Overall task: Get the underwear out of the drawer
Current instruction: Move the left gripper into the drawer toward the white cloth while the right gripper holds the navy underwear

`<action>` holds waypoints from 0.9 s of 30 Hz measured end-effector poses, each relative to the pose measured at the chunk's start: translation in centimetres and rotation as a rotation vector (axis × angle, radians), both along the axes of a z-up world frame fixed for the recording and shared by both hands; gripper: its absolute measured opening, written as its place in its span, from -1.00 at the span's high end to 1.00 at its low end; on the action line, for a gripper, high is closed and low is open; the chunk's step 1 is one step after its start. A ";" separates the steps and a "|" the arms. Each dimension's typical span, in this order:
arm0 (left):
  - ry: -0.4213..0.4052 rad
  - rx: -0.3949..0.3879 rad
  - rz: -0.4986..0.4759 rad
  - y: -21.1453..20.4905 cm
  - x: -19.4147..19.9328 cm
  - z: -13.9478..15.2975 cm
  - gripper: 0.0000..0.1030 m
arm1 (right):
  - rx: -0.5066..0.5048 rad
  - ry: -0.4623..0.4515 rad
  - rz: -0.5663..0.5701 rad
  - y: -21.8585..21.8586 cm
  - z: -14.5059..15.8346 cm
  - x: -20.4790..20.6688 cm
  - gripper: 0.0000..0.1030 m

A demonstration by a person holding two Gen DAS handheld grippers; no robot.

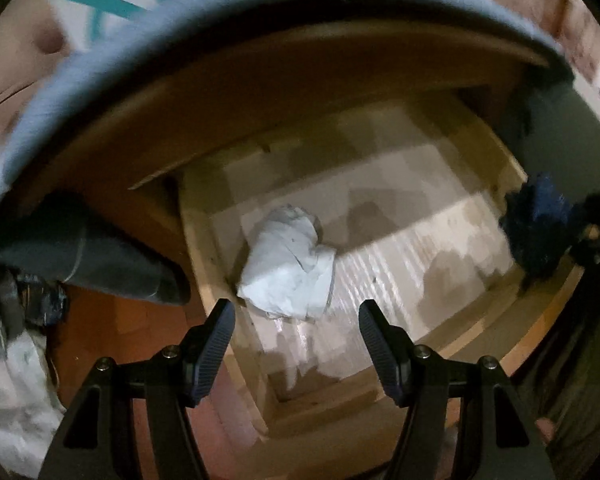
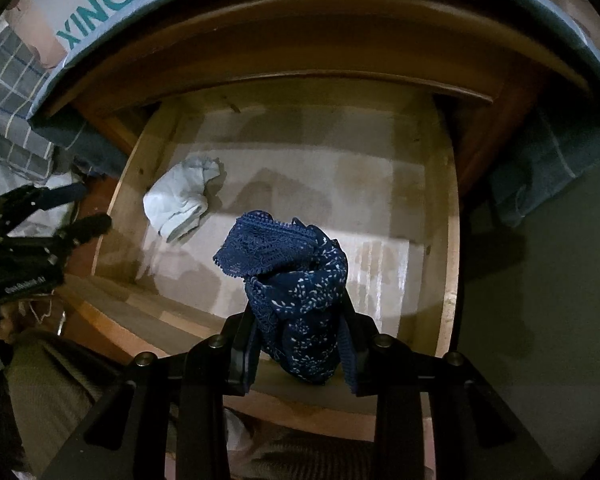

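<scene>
Nearest, the right claw (image 2: 300,344) is pinching the dark blue lace-trimmed underwear with white specks (image 2: 296,288), holding it bunched above the front of the open pale wooden drawer (image 2: 440,216). Off to the left, the left claw (image 1: 296,312) is standing spread with nothing between its fingers, hanging just over the crumpled white cotton underwear (image 1: 288,260), which is lying on the drawer floor close to the left wall. Further back, a brown wooden ledge (image 2: 300,56) is overhanging the drawer's rear, and a blue-edged mattress with teal lettering (image 2: 112,8) is sitting above it.

The risk, as I judge it: the left claw is coming in near the drawer wall, so one finger could be striking the wood or catching only a loose fold, letting the white piece slip. The blue piece is gripped at a bunch and could be sagging free.

Counted: two pieces of underwear, one drawer, two claws.
</scene>
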State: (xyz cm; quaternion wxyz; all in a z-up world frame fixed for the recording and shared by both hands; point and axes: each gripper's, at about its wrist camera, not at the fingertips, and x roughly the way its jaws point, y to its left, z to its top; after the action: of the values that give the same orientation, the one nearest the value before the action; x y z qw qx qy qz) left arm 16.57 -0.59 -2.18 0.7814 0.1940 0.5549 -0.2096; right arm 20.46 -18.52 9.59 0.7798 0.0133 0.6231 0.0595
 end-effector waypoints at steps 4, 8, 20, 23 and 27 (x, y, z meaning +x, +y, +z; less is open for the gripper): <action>0.035 0.070 -0.072 -1.0 0.9 -2.4 -0.28 | -0.001 0.006 0.006 0.1 -0.2 0.0 0.40; 0.096 0.110 -0.103 -1.8 1.8 -4.9 -0.28 | 0.008 0.013 0.007 0.1 -0.3 0.0 0.40; 0.219 0.199 -0.173 -3.3 5.0 -8.1 -0.28 | 0.021 0.030 0.003 0.1 -0.7 0.0 0.40; 0.258 0.208 -0.175 -3.2 5.6 -8.9 -0.28 | 0.020 0.031 0.003 0.2 -0.7 0.0 0.40; 0.296 0.196 -0.161 -3.2 6.5 -9.2 -0.36 | 0.025 0.034 0.001 0.3 -0.7 0.1 0.40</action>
State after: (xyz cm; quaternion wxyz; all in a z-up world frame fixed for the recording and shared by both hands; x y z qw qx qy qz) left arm 23.10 -3.76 -11.38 0.6495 0.2799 0.6640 -0.2427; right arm 20.52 -18.25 8.92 0.7689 0.0235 0.6353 0.0674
